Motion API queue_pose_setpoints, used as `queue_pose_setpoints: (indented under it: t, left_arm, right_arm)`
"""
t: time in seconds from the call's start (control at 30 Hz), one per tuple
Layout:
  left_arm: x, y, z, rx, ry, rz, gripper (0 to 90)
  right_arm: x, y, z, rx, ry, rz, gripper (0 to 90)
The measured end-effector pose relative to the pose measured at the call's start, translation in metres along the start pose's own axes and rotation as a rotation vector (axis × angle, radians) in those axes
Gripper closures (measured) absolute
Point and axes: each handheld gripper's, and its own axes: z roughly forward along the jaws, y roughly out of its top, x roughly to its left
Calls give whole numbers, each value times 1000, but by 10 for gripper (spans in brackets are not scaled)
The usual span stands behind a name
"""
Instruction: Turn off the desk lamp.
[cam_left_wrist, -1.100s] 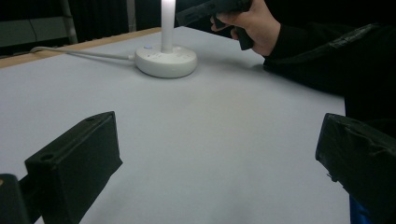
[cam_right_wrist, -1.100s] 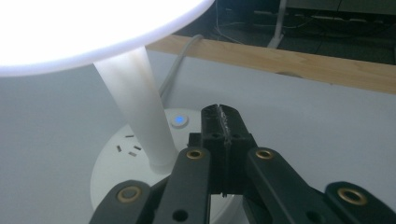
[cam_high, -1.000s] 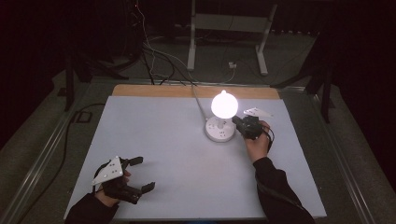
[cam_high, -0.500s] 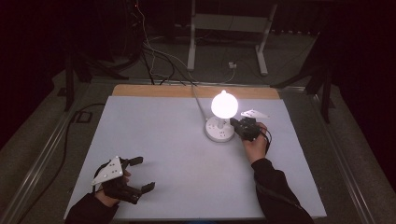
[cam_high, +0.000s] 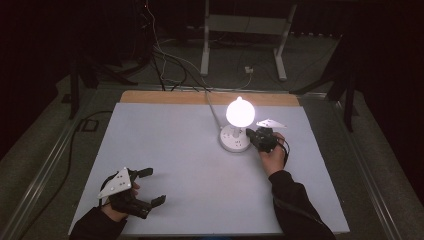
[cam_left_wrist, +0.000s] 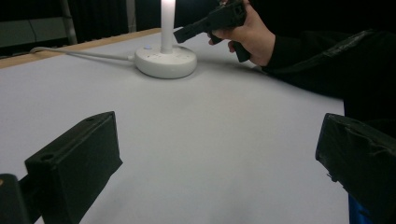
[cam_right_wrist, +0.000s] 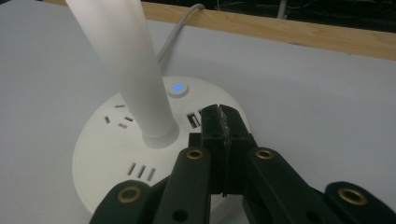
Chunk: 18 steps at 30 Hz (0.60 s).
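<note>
White tabletop (cam_high: 190, 165) lay under the left gripper (cam_high: 152, 186), unmoved from a second before at the near edge, jaws wide apart. Farther off, the right gripper (cam_high: 250, 135), jaws pressed together and empty, had edged closer over the lit lamp (cam_high: 239, 114)'s round base (cam_right_wrist: 112, 154).

I see my left gripper (cam_high: 150, 187) as matte black, with blocky rectangular fingers (cam_left_wrist: 77, 161) that each carry a small round hole near the tip. A grey three-cornered plate (cam_high: 115, 183) sits on top of it. My right gripper (cam_right_wrist: 223, 122) is black too, its linkage arms pinned with brass-coloured rivets (four in plain sight), and its fingers (cam_right_wrist: 212, 130) have rough inner edges. Both of my sleeves (cam_high: 295, 207) are black.
</note>
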Motion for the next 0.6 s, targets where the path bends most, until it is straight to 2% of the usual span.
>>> queue_pose_setpoints:
  t: [0.6]
  left_arm:
    - [0,0,0,0,-1,2,5]
  right_arm:
    - [2,-5,4,16,5,-18,899]
